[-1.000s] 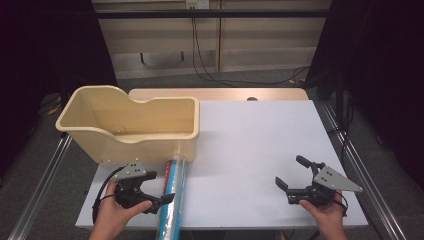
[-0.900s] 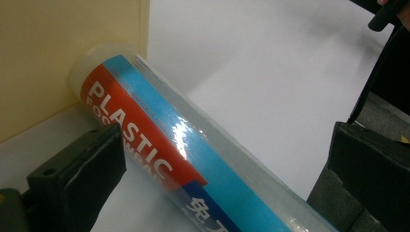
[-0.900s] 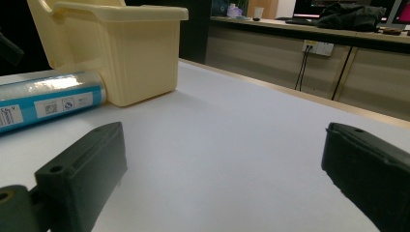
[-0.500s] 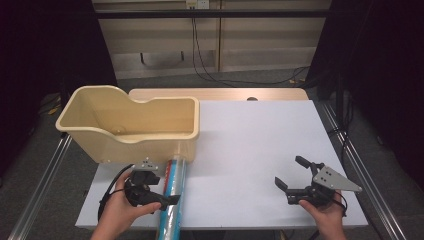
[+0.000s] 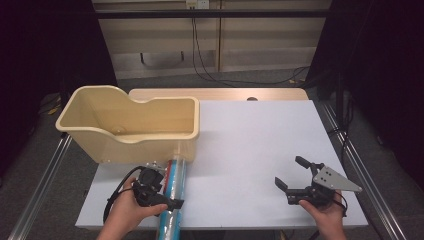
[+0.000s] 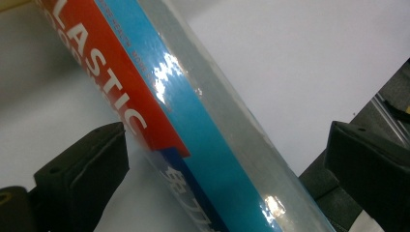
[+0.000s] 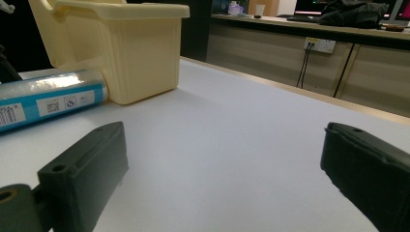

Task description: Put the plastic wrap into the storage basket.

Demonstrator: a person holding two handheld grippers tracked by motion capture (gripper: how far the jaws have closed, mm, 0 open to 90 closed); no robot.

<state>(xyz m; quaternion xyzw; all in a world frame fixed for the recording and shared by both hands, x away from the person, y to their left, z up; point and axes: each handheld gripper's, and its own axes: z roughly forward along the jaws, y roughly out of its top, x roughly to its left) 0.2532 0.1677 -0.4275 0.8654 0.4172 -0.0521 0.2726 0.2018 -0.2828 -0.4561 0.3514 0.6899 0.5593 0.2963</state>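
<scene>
A roll of plastic wrap (image 5: 173, 192) with a blue and red label lies on the white table (image 5: 255, 135). It runs from the front of the beige bin (image 5: 130, 127) to the near edge. My left gripper (image 5: 166, 188) is open, with one jaw on each side of the roll. In the left gripper view the roll (image 6: 193, 121) crosses slantwise between the wide jaws of the left gripper (image 6: 222, 164); the left jaw is close to it. My right gripper (image 5: 290, 172) is held open at the near right with nothing in it. The right gripper view looks past the right gripper (image 7: 222, 164) to the roll's end (image 7: 48, 99).
The beige bin (image 7: 116, 48) stands at the table's back left, and its inside looks bare. Metal rails (image 5: 360, 170) run along both sides of the table. A wooden strip (image 5: 220, 93) borders the far edge, with cables and a cabinet behind it.
My left gripper has moved right, onto the roll, and its jaws now straddle it. The right gripper, the roll and the bin have stayed put.
</scene>
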